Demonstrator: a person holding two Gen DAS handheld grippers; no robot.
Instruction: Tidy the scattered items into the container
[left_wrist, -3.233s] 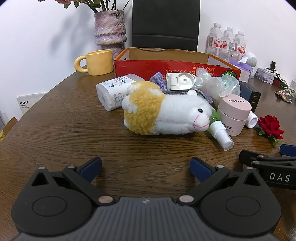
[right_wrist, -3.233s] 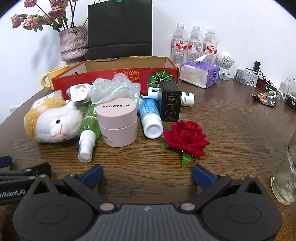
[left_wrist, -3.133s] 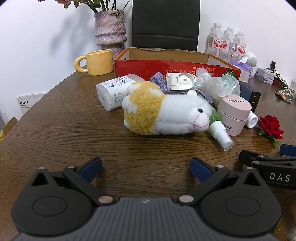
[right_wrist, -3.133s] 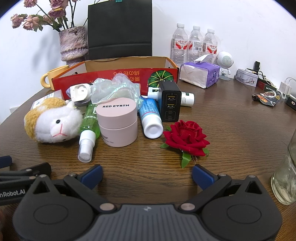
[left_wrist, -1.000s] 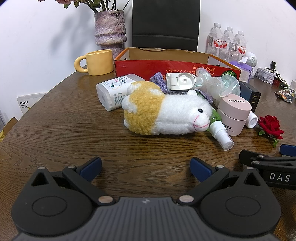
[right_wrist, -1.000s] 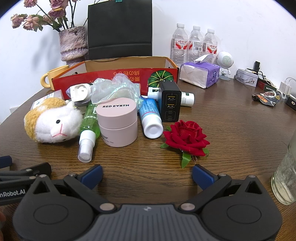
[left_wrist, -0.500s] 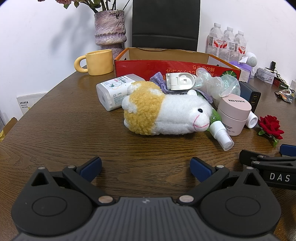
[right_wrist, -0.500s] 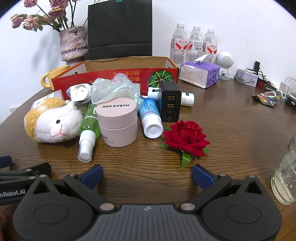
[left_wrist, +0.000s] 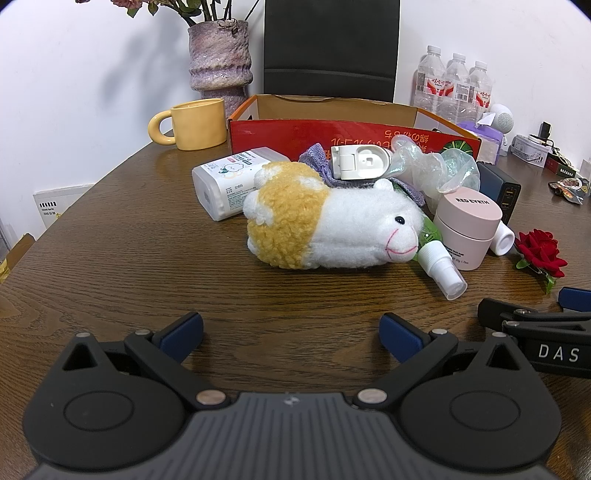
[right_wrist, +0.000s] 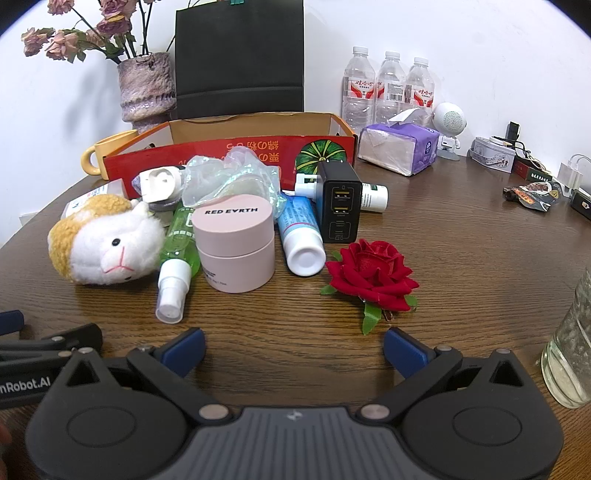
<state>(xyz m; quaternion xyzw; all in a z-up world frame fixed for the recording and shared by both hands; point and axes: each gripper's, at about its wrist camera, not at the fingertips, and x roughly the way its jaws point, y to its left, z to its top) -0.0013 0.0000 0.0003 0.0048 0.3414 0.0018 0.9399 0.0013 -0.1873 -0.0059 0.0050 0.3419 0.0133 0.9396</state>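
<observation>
Both grippers sit low at the bottom of their frames, jaws spread wide, nothing between them. Left gripper (left_wrist: 291, 332) faces the plush sheep (left_wrist: 332, 229), which lies dead ahead at frame centre, well apart from the fingertips. Sheep lies on its side, long axis running left-right across the frame, head toward the right, yellow rump toward the left. So the jaws' opening line runs along its length, not across it; likely needs a wrist turn or a grab on the narrower body depth.

Right gripper (right_wrist: 293, 349) faces the red rose (right_wrist: 371, 273), just right of centre and near the fingertips, stem end toward the camera. Pink jar (right_wrist: 234, 245) stands upright left of centre; green spray bottle (right_wrist: 177, 258) lies beside it, nozzle toward the camera.

Red box (left_wrist: 351, 127) sits behind the pile, upper centre, open top; nothing visible inside from here. Left is nearer the sheep, right nearer the rose.
</observation>
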